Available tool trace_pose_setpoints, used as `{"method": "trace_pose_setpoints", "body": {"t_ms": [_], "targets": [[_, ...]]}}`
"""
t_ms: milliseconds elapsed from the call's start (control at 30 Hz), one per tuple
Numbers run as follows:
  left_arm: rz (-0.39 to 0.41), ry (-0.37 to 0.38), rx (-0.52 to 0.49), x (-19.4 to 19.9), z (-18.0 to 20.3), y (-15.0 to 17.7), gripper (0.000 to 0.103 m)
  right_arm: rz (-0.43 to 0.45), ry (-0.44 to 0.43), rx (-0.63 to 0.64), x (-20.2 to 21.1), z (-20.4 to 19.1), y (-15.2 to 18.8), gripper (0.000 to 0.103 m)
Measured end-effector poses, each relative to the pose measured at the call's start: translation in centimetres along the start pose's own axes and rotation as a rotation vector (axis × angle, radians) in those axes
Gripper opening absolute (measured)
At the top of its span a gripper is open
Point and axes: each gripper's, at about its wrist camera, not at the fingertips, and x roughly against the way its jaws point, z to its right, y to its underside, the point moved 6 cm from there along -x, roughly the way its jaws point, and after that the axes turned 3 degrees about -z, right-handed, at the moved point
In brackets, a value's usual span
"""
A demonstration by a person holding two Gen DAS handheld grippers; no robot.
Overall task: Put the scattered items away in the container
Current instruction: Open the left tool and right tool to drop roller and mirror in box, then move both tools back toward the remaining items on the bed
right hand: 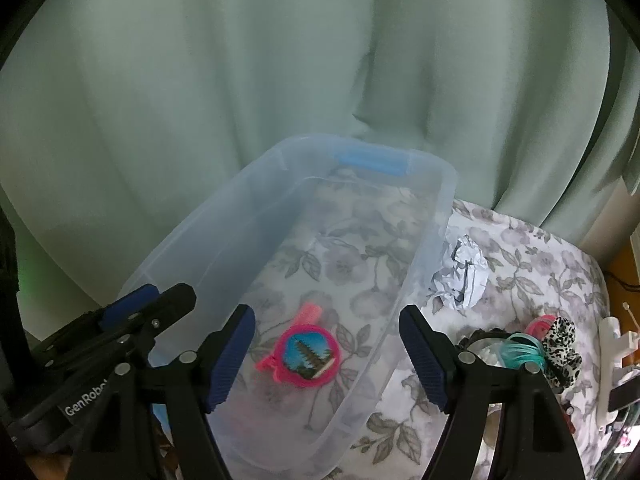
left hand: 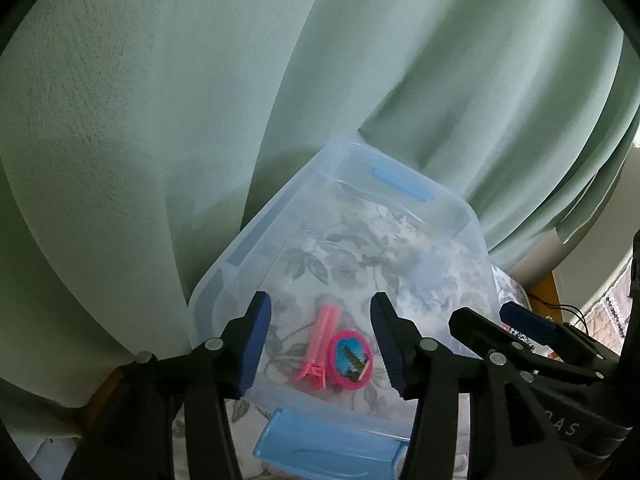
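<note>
Container (right hand: pixel 248 216), a clear plastic tub with blue handles, sits on a bench covered by a flowered cloth (right hand: pixel 532 256), against a green curtain (right hand: pixel 280 60). Inside it, near the front, lie a pink hair roller (left hand: pixel 323 330) and a round pink-rimmed mirror (right hand: pixel 308 354), the mirror partly over the roller in the right view. Outside the tub, to its right on the cloth, lie a crumpled paper ball (right hand: pixel 462 276), some teal hair bands (right hand: pixel 522 350), a leopard-print scrunchie (right hand: pixel 564 350) and something pink behind them that is too small to name. Both claws hover over the tub's near end with nothing in them: the left claw (left hand: pixel 320 344) has its jaws apart, and so does the right claw (right hand: pixel 326 356). Since loose things are still out, my judgement is that the right claw is better placed to fetch them (they sit on its side). It would do well to take one piece at a time, pinch the scrunchie or paper across its bulk, and carry it clear over the tub's tall right wall before letting go.
</note>
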Motion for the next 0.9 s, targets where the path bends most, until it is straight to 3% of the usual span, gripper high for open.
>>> {"method": "trace_pose_setpoints", "body": {"t_ms": [433, 900], "targets": [[-0.007, -0.040, -0.009, 0.5, 0.9, 0.4, 0.054, 0.012, -0.008, -0.013, 1.5, 0.3, 0.5, 0.078], [-0.020, -0.036, -0.064, 3.9, 5.4, 2.6, 0.055, 0.100, -0.013, -0.084, 8.4, 3.3, 2.6, 0.078]]}}
